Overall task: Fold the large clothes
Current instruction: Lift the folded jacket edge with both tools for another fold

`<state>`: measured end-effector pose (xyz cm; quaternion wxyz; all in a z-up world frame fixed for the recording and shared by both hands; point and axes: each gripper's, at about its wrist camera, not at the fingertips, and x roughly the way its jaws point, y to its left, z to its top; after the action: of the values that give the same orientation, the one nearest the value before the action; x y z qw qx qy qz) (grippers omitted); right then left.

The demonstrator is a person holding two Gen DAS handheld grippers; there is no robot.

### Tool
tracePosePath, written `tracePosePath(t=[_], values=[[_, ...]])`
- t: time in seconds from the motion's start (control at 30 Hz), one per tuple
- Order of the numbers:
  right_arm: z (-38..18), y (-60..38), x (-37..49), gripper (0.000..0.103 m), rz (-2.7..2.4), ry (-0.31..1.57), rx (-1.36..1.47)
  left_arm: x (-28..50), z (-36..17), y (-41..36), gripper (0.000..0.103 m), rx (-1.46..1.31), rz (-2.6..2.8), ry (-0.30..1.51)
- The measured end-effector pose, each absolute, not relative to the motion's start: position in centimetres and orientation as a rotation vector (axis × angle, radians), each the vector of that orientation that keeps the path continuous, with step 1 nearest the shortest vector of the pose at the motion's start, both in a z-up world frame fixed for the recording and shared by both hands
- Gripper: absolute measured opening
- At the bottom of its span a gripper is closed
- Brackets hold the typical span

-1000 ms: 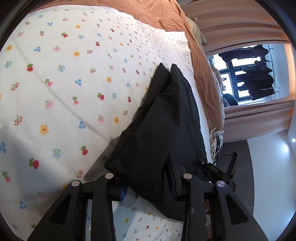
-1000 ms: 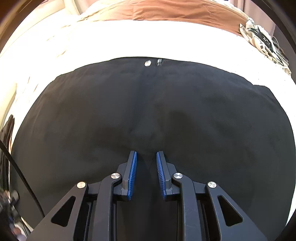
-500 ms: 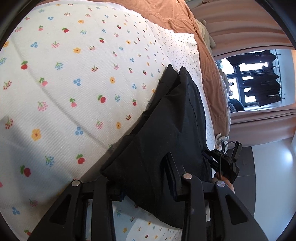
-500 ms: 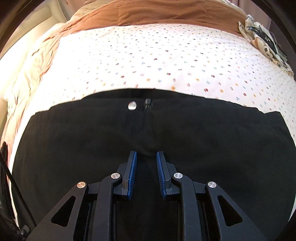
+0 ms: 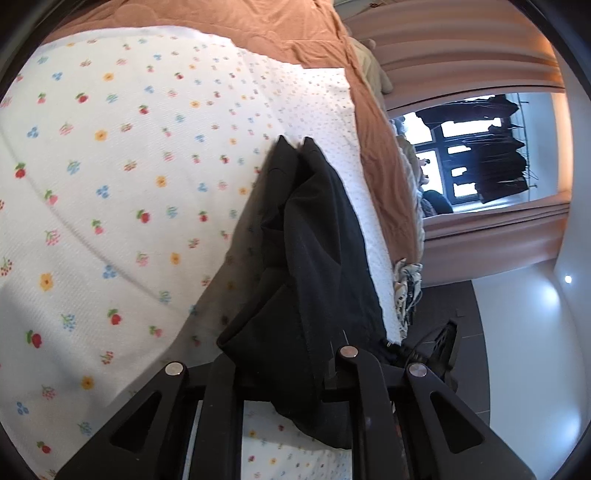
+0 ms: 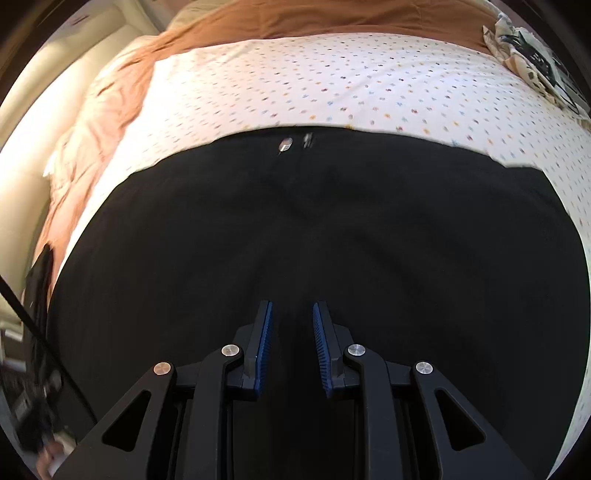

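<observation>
Black trousers lie spread on the floral bedsheet, waistband away from me, its metal button at the top middle. My right gripper points down at the near part of the cloth; its blue pads stand narrowly apart and creases run into the gap. In the left wrist view the trousers hang as a bunched fold raised off the sheet. My left gripper is closing on that fold, and the cloth covers its fingertips. The right gripper shows by the bed edge.
A brown quilt covers the far side of the bed. A patterned cloth with cables lies at the bed's edge. Beyond are pink curtains, a window and dark floor. A black cable runs at the left.
The left jaws have narrowed onto the black fold, which now stands higher off the sheet with a shadow under it. In the right view the waistband has slid up the picture again.
</observation>
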<state>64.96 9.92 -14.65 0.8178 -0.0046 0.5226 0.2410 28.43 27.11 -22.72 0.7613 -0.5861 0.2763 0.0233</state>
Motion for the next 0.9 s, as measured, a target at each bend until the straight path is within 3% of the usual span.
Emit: tracePosePath(t=[0.4, 0.9], values=[[-17.0, 6.0, 56.4, 0.025, 0.617, 1.180, 0.089, 30.2, -17.4, 25.6, 0.015, -1.192, -0.069, 0.554], [-19.5, 3.3, 53.6, 0.025, 0.604, 1.155, 0.197, 33.8, -9.9, 20.5, 0.015, -1.046, -0.219, 0.530]])
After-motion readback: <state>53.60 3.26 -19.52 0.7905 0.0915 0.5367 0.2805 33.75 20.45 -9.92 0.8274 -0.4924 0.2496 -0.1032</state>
